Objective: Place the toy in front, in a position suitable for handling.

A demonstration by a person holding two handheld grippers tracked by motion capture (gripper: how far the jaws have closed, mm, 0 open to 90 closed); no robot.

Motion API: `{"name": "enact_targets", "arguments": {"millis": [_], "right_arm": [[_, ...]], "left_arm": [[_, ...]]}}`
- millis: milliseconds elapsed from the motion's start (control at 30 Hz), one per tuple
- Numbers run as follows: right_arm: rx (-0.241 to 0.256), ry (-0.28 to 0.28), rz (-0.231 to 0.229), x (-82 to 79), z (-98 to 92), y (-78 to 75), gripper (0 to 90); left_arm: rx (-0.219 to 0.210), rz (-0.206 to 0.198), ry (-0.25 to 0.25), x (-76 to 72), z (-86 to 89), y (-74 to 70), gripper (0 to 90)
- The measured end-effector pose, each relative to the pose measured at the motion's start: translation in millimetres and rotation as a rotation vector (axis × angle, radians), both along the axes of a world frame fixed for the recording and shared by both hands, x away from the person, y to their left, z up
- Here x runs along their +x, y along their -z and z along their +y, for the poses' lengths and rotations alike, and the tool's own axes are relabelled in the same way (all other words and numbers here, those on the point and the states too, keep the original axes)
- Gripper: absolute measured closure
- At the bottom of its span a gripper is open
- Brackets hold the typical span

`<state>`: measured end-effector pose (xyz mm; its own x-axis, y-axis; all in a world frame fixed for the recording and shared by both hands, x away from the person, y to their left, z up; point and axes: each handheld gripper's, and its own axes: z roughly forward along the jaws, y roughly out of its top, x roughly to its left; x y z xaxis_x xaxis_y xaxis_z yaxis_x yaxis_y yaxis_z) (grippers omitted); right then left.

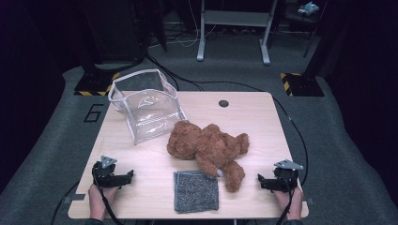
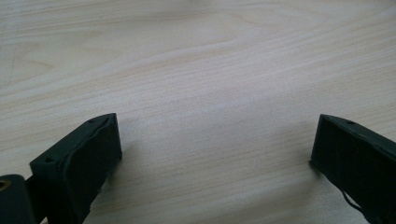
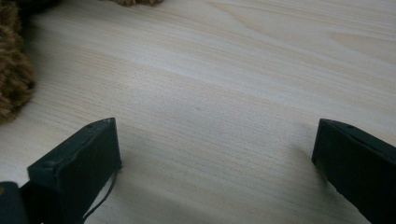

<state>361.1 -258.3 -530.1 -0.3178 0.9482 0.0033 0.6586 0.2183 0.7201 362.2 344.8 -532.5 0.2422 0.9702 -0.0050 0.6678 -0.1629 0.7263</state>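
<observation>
Your left gripper (image 1: 123,178) rests low at the near left corner of the bench (image 1: 263,122), your hand (image 1: 96,199) coming in from the near edge behind it. The grey three-cornered plate sits on top, and the gripper points inward toward the middle of the bench. In the left gripper view its fingers (image 2: 84,158) stand wide apart with bare wood between them, holding nothing.

Your right gripper (image 1: 264,182) mirrors that pose at the near right corner, held low over the wood and aimed inward toward the left, with your hand (image 1: 293,201) behind it at the bench edge. In the right gripper view its fingers (image 3: 81,161) are also spread wide and empty, with brown fur of the teddy bear (image 3: 11,79) at the left edge of that view.

The teddy bear (image 1: 206,145) lies on its back in the middle of the bench, head toward the left, one leg reaching toward the near edge. That leg's foot lies just beside the right edge of the grey cloth (image 1: 196,191), which lies flat near the front edge between your two grippers. The clear plastic bag (image 1: 148,105) stands open at the far left of the bench, just behind the bear's head.
</observation>
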Motion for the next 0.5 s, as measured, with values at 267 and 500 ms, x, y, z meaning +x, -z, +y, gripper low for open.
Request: {"name": "enact_targets", "arguments": {"millis": [267,500], "right_arm": [[0.001,-0.001,0.001,0.1,-0.1,0.0,0.3],[-0.004,-0.006,0.002,0.4,-0.6,-0.1,0.3]], "left_arm": [[0.000,0.000,-0.001,0.0,0.0,0.0,1.3],[0.002,-0.012,-0.004,-1.0,0.5,-0.4,4.7]]}}
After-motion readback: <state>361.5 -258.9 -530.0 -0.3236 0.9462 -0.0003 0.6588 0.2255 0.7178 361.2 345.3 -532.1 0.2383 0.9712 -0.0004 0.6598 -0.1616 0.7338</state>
